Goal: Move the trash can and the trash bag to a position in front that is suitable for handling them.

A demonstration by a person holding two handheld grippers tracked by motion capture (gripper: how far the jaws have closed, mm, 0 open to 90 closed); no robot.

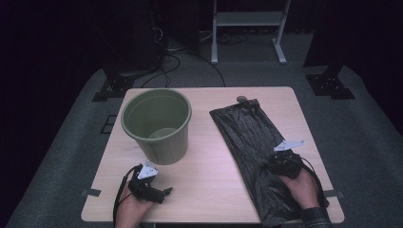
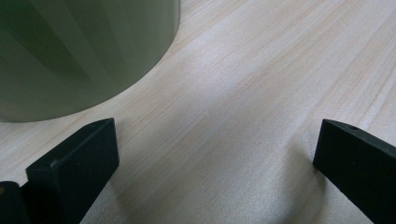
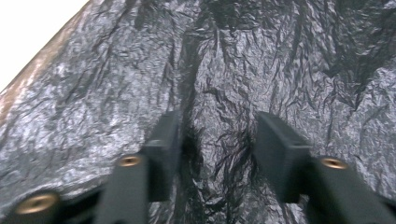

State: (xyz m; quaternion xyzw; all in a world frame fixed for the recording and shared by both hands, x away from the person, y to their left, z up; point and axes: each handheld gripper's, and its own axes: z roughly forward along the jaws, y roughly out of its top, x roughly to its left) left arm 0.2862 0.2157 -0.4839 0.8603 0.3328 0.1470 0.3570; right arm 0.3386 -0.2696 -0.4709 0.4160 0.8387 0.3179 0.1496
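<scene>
Black bag (image 1: 249, 142) flat along right side of table (image 1: 209, 190), right gripper (image 3: 217, 140) down on its near half, jaws part-spread with a ridge of film between, grip unclear, left gripper (image 2: 215, 158) near left, jaws wide, beside green bin (image 1: 157, 124)

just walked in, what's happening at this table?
A person holds a gripper in each hand. The right gripper is down on a crumpled black bin bag lying flat on the table, jaws part open astride a ridge of plastic, not clamped. The left gripper rests open beside the empty green bin.
</scene>
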